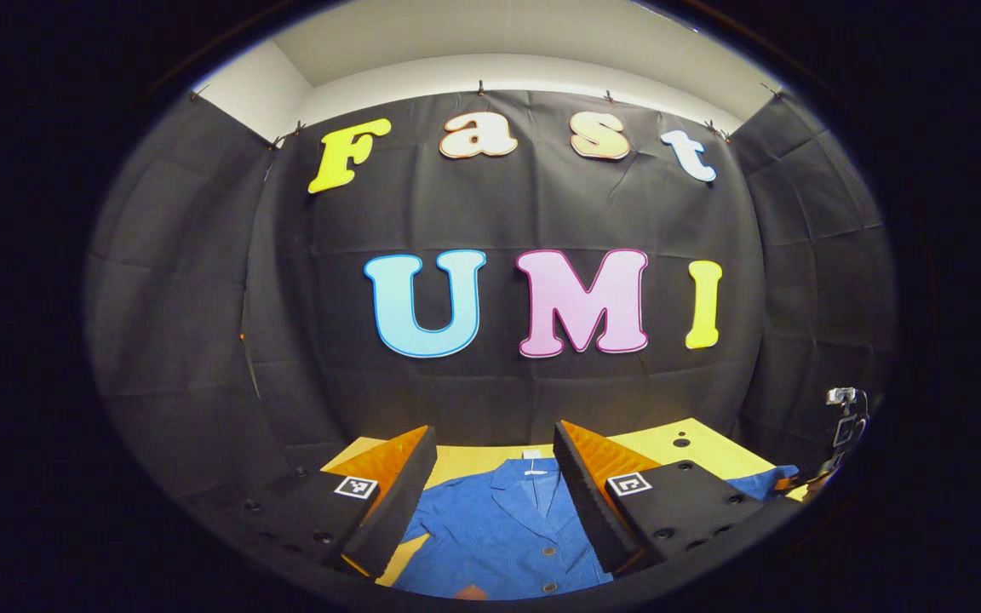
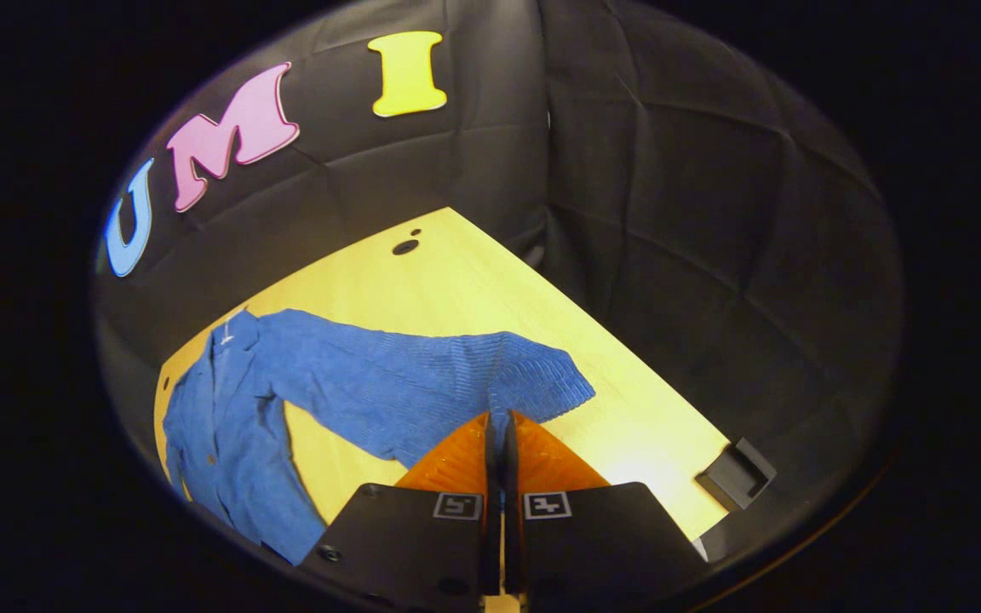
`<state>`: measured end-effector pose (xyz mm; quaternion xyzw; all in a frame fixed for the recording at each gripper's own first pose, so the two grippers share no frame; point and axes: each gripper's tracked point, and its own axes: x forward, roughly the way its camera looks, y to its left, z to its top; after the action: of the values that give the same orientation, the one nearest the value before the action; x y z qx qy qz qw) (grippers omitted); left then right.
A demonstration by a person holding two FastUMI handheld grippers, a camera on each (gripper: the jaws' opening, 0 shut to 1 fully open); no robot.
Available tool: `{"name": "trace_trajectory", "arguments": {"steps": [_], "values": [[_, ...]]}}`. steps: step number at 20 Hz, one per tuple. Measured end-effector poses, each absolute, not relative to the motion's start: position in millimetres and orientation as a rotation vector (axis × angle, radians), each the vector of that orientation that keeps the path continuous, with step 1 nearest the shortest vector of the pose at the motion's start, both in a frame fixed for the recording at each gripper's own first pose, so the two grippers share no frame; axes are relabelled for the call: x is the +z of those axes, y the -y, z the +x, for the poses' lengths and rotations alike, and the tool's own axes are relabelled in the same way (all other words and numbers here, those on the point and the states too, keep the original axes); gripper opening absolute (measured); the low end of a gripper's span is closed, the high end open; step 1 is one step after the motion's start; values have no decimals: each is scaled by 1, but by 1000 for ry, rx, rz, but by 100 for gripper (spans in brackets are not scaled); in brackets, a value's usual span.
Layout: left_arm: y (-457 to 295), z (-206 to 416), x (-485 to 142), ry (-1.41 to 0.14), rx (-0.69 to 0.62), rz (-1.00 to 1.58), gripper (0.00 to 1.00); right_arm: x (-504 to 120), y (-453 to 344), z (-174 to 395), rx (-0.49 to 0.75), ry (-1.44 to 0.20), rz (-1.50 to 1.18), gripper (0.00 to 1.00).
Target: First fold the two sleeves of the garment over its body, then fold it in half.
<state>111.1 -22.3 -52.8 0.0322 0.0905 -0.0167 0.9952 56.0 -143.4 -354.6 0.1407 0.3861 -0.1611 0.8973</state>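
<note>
Right gripper [image 2: 497, 421] pinching sleeve [image 2: 456, 379], left gripper [image 1: 495, 443] wide open

The garment [image 2: 388, 383] is plain blue, with a ribbed texture on the sleeve [image 2: 533, 375] end and a small white tag [image 1: 532, 455] at the collar; the table [image 2: 473, 289] is light yellow wood with two dark round holes [image 2: 405, 246], and the booth wall [image 2: 695, 255] is black cloth
</note>
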Motion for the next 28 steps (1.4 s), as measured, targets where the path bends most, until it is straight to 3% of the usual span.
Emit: {"name": "trace_trajectory", "arguments": {"steps": [13, 21, 28], "values": [[-58, 81, -57, -158, 70, -50, 80, -238, -14, 117, -76, -643, 216, 4], [-93, 62, -62, -156, 102, -45, 80, -199, -85, 121, 21, -542, 124, 4], [-98, 57, -64, -153, 89, -25, 80, -190, -125, 136, 100, -560, 89, 4]]}}
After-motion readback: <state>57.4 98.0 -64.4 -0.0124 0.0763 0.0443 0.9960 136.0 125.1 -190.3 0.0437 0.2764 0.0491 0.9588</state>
